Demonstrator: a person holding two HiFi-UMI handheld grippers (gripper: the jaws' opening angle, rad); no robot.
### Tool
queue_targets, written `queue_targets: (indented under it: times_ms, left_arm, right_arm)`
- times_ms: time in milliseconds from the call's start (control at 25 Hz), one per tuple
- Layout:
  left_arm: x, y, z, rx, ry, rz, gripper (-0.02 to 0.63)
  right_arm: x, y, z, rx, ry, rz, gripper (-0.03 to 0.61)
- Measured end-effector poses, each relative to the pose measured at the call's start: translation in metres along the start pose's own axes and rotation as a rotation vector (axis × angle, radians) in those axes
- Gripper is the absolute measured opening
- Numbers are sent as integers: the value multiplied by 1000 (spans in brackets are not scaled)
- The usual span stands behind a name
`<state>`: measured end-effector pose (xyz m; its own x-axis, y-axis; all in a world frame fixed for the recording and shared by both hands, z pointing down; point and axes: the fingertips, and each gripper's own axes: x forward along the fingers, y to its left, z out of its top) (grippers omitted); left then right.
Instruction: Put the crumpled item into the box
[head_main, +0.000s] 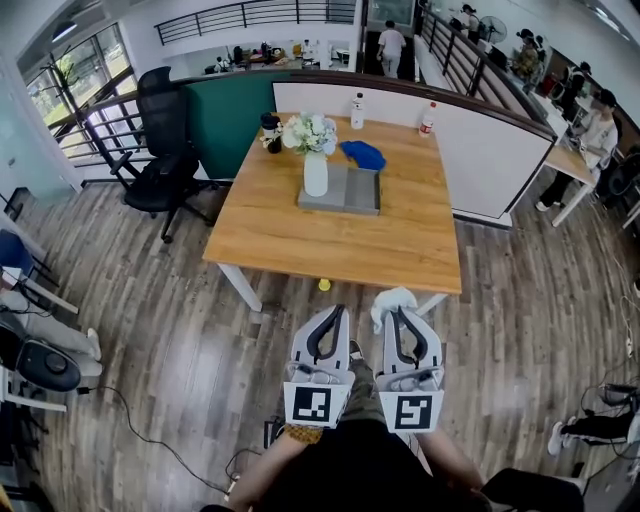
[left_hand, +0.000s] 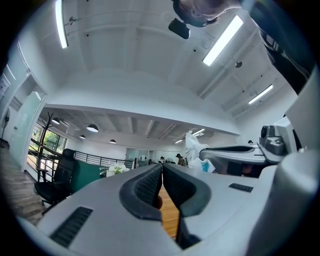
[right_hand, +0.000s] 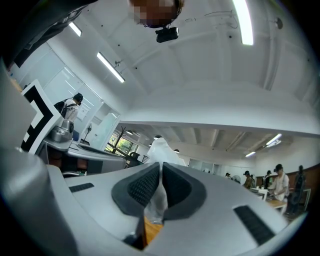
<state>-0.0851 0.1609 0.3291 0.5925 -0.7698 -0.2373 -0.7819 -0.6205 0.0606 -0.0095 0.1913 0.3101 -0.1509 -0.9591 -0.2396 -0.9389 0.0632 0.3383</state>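
Observation:
A white crumpled item (head_main: 392, 298) sticks up from my right gripper (head_main: 393, 314), which is shut on it. In the right gripper view the same crumpled item (right_hand: 160, 151) is pinched between the dark pads and rises above them. Close beside it on the left, my left gripper (head_main: 334, 313) is shut with nothing in it; its pads (left_hand: 150, 182) meet. Both grippers hover over the wooden floor, short of the table's near edge. The flat grey box (head_main: 362, 190) lies on the far middle of the wooden table (head_main: 340, 240).
A white vase of flowers (head_main: 314, 150) stands at the box's left end, with a blue cloth (head_main: 362, 154) behind it. Two bottles (head_main: 357, 110) line the far edge. A small yellow ball (head_main: 324, 285) lies under the table. A black office chair (head_main: 160, 150) stands to the left.

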Motion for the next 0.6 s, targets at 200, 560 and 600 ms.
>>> queue_targets:
  times_ms: [200, 560, 600]
  left_arm:
    - [2, -3, 1, 6, -7, -4, 23]
    - [6, 0, 2, -4, 0, -14, 23]
    - [6, 2, 1, -5, 1, -12, 23]
  right_arm:
    - [-3, -3, 0, 3, 1, -5, 26]
    - [5, -6, 4, 10, -6, -25, 26]
    - [6, -5, 3, 9, -1, -23, 26]
